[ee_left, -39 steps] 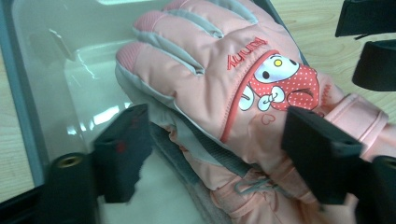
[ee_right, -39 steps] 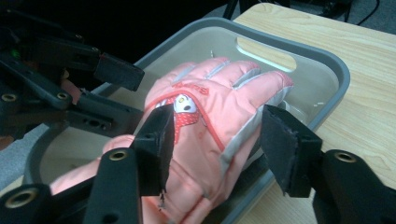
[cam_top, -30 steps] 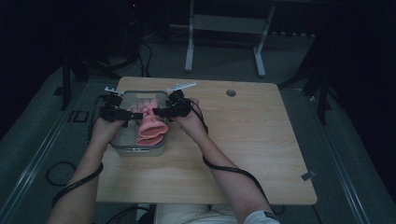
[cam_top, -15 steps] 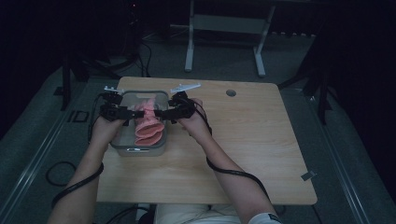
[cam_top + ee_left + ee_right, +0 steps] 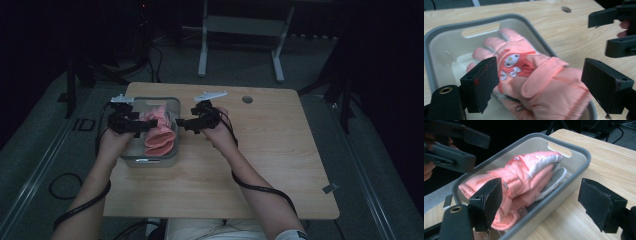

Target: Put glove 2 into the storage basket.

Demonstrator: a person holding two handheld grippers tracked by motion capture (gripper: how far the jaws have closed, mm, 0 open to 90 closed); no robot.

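Note:
A grey plastic bin (image 5: 149,161) stands at the table's left side, holding pink gloves (image 5: 160,136). The top glove (image 5: 536,75) bears a small cartoon patch; its cuff rests over the bin's near rim (image 5: 439,37). My left gripper (image 5: 149,126) hovers over the bin's left half, open, its jaws wide on either side of the glove (image 5: 541,82) without touching it. My right gripper (image 5: 181,123) stands open just outside the bin's right wall (image 5: 584,157), looking at the gloves' white palms (image 5: 554,175). Across the bin, each gripper view shows the other gripper.
The wooden table (image 5: 280,165) stretches bare to the right of the bin, with a round cable hole (image 5: 247,99) near its far edge. Cables trail from both forearms off the near edge. Dark floor and a metal stand lie beyond.
The gloves have sunk a little lower into the bin. The right gripper has shifted slightly right, away from them; the left gripper has barely moved.

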